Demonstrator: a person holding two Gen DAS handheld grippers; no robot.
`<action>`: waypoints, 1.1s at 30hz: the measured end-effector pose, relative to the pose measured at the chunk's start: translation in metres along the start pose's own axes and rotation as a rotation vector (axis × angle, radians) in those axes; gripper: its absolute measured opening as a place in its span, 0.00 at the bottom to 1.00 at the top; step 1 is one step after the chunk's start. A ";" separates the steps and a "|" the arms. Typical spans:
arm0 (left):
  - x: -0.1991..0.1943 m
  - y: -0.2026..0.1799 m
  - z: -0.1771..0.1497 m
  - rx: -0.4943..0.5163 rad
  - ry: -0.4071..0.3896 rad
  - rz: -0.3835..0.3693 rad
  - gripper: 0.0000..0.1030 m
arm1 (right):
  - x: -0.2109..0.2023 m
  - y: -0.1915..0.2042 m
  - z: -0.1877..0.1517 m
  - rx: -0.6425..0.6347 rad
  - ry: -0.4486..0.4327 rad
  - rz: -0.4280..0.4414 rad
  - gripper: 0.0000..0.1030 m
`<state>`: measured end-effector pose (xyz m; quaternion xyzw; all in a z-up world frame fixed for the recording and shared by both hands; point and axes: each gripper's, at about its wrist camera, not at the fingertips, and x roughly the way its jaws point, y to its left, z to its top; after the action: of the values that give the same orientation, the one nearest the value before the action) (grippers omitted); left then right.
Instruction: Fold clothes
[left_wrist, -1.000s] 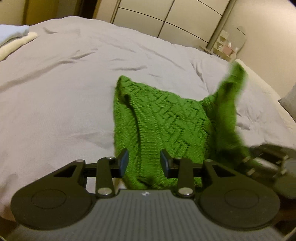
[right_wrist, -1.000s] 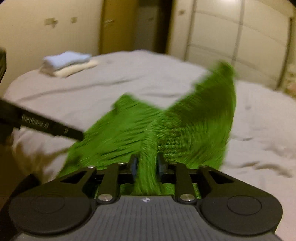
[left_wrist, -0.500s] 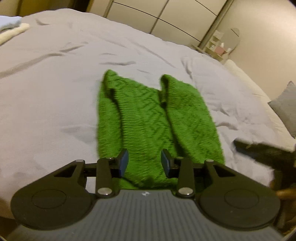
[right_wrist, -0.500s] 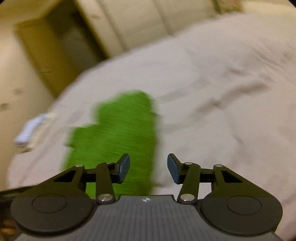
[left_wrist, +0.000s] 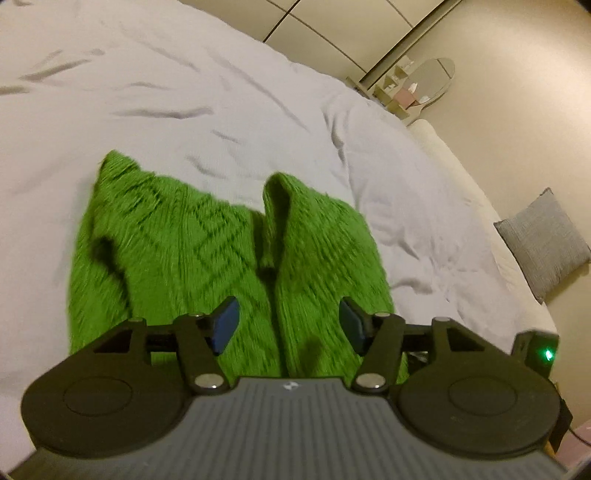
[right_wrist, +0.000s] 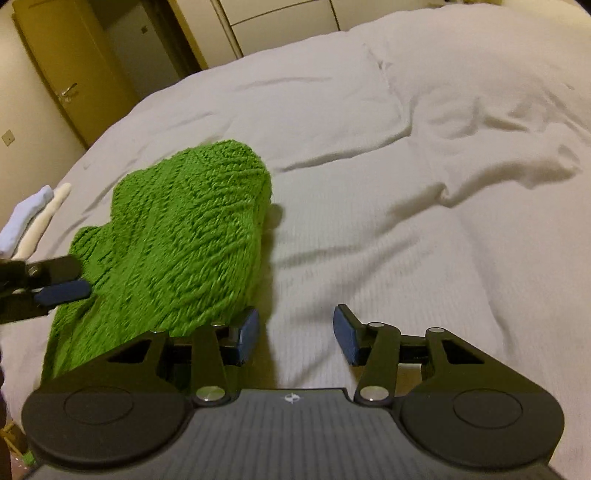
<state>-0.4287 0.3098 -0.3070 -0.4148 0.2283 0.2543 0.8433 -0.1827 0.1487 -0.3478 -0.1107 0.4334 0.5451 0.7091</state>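
A green knitted garment (left_wrist: 207, 258) lies flat on the white bedcover (left_wrist: 184, 92), with its right side folded in over the middle. My left gripper (left_wrist: 288, 325) is open and empty, just above the garment's near edge. In the right wrist view the garment (right_wrist: 177, 243) lies at the left. My right gripper (right_wrist: 295, 334) is open and empty over bare bedcover (right_wrist: 406, 221), just right of the garment. The left gripper's fingers (right_wrist: 59, 290) show at that view's left edge, by the garment.
A grey cushion (left_wrist: 543, 236) lies at the bed's right side, near a small shelf with a mirror (left_wrist: 424, 81). Folded pale clothes (right_wrist: 29, 218) are stacked at the far left. A yellow door (right_wrist: 62, 66) and wardrobe fronts stand behind the bed.
My right gripper let go of the garment's right side, which now lies folded over the middle, and swung away to the right. My left gripper opened wider and moved closer over the garment.
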 end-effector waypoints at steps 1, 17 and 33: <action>0.007 0.002 0.004 -0.005 0.003 -0.010 0.53 | 0.002 -0.002 0.001 0.001 -0.003 0.006 0.47; -0.004 0.017 0.026 -0.014 -0.075 -0.149 0.12 | 0.007 0.026 0.020 -0.043 0.007 0.048 0.33; -0.027 0.059 0.026 -0.071 -0.083 -0.008 0.13 | 0.013 0.092 0.025 -0.210 0.024 0.014 0.33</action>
<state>-0.4816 0.3553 -0.3113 -0.4342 0.1822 0.2759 0.8380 -0.2496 0.2088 -0.3133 -0.1878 0.3832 0.5909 0.6846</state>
